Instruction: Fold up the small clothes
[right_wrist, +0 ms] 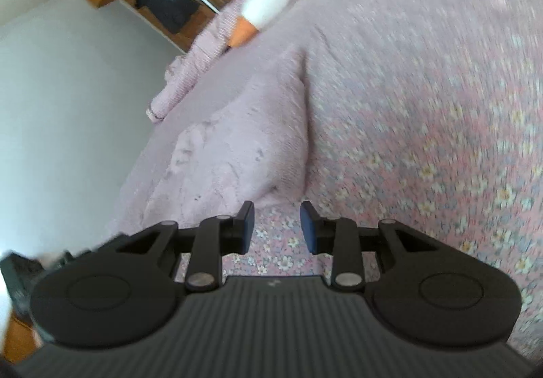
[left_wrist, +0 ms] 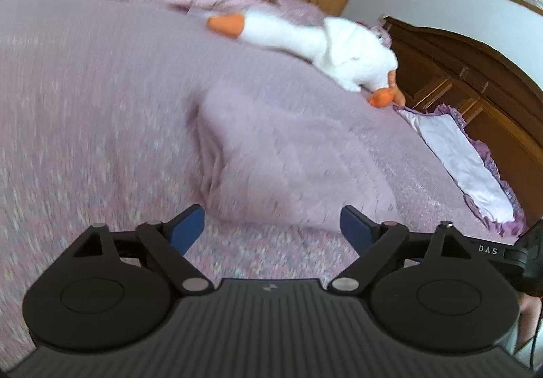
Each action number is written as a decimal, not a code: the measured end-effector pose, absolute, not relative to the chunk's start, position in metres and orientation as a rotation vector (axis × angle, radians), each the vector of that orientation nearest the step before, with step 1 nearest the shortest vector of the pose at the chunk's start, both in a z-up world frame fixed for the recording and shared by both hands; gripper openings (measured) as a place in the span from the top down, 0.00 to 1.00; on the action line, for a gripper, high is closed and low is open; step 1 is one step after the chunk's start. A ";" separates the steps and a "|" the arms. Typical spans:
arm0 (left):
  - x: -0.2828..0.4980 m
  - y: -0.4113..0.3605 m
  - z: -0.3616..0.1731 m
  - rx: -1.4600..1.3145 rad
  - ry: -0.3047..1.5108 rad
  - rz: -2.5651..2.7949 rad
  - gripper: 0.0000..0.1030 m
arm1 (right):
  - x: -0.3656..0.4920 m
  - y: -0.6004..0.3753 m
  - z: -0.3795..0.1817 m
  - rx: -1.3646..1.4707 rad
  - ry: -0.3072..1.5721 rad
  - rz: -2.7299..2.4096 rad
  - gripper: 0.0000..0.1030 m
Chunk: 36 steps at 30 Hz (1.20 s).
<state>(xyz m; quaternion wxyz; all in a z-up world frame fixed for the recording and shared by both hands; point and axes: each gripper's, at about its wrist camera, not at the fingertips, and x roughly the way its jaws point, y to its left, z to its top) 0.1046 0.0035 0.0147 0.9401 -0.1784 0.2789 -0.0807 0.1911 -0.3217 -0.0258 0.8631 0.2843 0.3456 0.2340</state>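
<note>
1. Just ahead of the left gripper point(left_wrist: 271, 228), whose jaws stand wide apart and hold nothing, a folded pale-pink garment point(left_wrist: 285, 161) lies on the bed point(left_wrist: 85, 106).
2. Beyond the garment, a white plush goose point(left_wrist: 325, 45) with orange beak and feet rests near the dark wooden headboard point(left_wrist: 475, 79).
3. Meanwhile the right gripper point(right_wrist: 276, 225) has its jaws parted a smaller way, empty, above the floral bedspread point(right_wrist: 424, 140); the garment point(right_wrist: 237, 147) sits just ahead and left of them.
</note>
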 end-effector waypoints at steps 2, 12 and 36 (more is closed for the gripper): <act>0.104 -0.001 0.024 -0.293 0.519 -0.183 0.03 | 0.185 -0.318 -0.017 0.528 0.656 0.494 0.67; 0.134 -0.009 0.035 -0.009 0.259 -0.284 0.00 | 0.171 -0.304 0.013 0.233 0.094 0.516 0.06; 0.175 -0.016 -0.038 -0.028 0.327 -0.303 0.00 | 0.199 -0.247 -0.025 -0.136 0.234 0.640 0.00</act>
